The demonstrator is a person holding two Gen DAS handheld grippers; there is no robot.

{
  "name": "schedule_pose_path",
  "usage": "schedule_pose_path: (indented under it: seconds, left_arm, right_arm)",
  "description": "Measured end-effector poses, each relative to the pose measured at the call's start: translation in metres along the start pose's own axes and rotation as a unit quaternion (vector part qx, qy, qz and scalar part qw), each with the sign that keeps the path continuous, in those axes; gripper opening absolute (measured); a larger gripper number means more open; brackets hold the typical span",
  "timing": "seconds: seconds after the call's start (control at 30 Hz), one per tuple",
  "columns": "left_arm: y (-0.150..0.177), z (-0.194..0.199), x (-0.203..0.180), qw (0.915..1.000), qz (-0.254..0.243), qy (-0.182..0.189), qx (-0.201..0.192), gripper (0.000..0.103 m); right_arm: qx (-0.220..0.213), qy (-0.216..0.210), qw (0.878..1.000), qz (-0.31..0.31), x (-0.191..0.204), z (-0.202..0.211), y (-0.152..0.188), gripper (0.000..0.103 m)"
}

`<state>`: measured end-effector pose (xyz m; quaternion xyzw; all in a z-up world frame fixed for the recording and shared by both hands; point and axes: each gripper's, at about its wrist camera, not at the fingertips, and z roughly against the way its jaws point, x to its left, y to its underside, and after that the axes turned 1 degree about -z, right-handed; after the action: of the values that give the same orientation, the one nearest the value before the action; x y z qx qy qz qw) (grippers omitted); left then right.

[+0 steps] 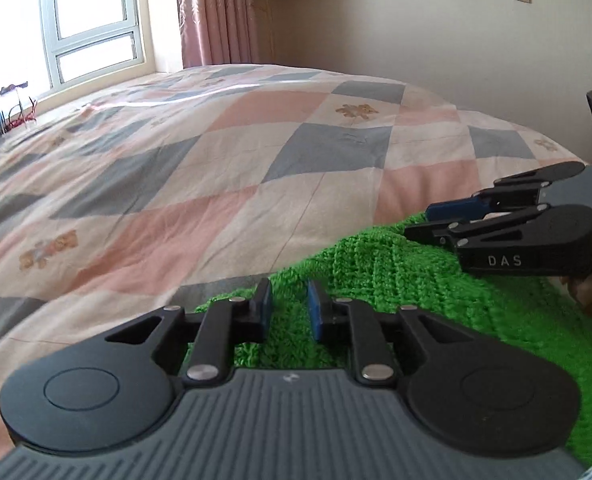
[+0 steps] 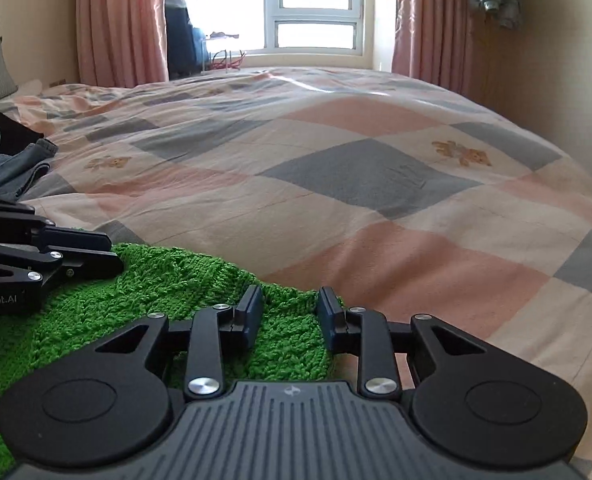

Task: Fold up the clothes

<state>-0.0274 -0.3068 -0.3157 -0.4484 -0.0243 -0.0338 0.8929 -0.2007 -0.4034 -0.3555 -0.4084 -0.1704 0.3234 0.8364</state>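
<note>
- Clearly soft and limp: fuzzy bright-green knitted garment (image 1: 436, 300), lying at the near edge of the pink, grey and cream checked quilt (image 1: 216, 160), under both grippers.
- Left gripper (image 1: 289, 308): pads set narrow, clenched on a raised fold of the knit.
- Right gripper (image 2: 290, 316): knit bunched between the pads; pressing or merely flanking, impossible to tell.
- Probably light, stretchy, grippy rather than slippery; prone to sag.
- Best pinched along its thick edge, holds well apart.
</note>
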Motion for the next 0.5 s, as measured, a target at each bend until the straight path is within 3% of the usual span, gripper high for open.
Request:
schedule_pose_path:
  seconds: [0.13,0.3,0.4,0.5]
  left_arm:
    - [0.008,0.062,-0.007,0.9993,0.025,0.025,-0.012,0.017]
    - [0.048,0.123,-0.040,0.9968,0.039,0.069,-0.007,0.017]
    - [0.077,0.139,-0.068,0.9966,0.022,0.079,0.013,0.017]
    - [0.102,0.134,-0.087,0.9973,0.015,0.060,0.039,0.018]
  right_arm:
    - [-0.020,0.031,0.999,-0.034,0.003,0.050,-0.006,0.032]
    - [-0.052,0.009,0.994,-0.095,0.022,0.145,0.030,0.034]
    - [-0.043,0.006,0.995,-0.093,0.048,0.181,0.062,0.034]
    - [-0.013,0.012,0.997,-0.081,0.070,0.193,0.094,0.033]
